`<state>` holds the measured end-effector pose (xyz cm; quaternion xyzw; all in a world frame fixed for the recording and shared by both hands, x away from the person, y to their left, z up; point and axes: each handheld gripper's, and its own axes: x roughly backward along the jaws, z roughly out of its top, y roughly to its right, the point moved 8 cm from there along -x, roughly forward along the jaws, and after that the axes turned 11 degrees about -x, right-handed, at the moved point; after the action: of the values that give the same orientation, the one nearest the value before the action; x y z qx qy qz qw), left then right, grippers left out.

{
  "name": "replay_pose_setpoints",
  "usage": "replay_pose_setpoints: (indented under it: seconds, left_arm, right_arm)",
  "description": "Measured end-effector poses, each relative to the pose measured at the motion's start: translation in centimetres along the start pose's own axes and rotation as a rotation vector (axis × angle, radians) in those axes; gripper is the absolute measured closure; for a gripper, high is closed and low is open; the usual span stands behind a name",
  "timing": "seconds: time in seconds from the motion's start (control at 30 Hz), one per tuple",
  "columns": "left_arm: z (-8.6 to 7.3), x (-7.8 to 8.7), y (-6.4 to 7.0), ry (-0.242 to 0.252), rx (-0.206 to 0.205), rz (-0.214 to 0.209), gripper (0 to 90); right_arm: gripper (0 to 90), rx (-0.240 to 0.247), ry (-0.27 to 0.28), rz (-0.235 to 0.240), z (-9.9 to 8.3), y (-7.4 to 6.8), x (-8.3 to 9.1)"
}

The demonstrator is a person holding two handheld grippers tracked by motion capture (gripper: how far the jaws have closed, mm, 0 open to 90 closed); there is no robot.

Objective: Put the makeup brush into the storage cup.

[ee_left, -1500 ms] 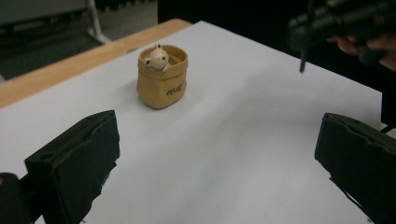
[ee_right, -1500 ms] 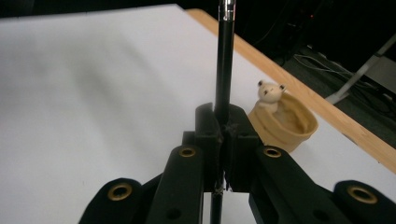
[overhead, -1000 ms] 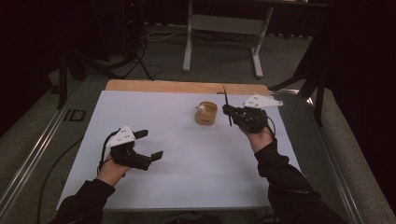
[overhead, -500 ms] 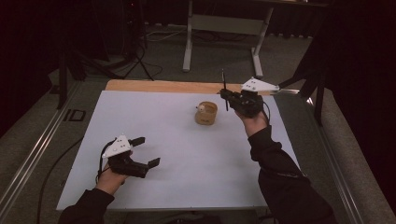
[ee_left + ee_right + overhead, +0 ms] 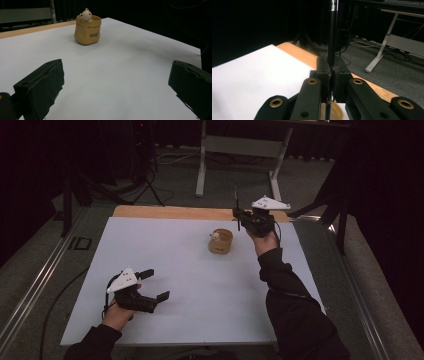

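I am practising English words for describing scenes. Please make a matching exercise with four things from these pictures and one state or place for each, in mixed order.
Things:
1. left gripper
2. right gripper
3. pen
4. sack-shaped cup

States or places:
a. stands on the white table, a small figure peeking from its top
b. thin, black, held upright
c. jaws wide apart, holding nothing
d. jaws shut, raised above the table's far edge

Pairs: 1-c, 2-d, 3-b, 4-a

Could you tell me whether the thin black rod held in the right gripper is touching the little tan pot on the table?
Apart. In the high view the rod stands upright in the shut right gripper, raised beside the tan pot, with white table showing between them.
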<state>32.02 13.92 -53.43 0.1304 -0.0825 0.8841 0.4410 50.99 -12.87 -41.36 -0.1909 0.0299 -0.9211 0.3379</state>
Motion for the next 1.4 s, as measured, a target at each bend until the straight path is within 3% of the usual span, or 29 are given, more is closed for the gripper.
replay_pose_setpoints:
  seconds: [0.27,0.73,1.13,1.4]
  left_arm:
    - [-0.2,-0.2,0.1,-0.003,-0.001,-0.005,0.9]
    - [-0.4,-0.1,0.3,0.000,0.005,-0.023,0.9]
    - [-0.5,-0.1,0.3,-0.002,0.009,-0.031,1.0]
    - [-0.6,-0.1,0.3,-0.004,0.010,-0.033,1.4]
  right_arm:
    - [85.5,-0.035,0.003,-0.027,-0.4,1.4,-1.6]
    - [85.5,-0.112,-0.015,-0.038,-3.4,3.1,-5.0]
    - [85.4,-0.157,-0.049,-0.041,-6.3,3.4,-7.6]
    - [85.3,-0.183,-0.093,-0.072,-8.2,3.9,-8.5]
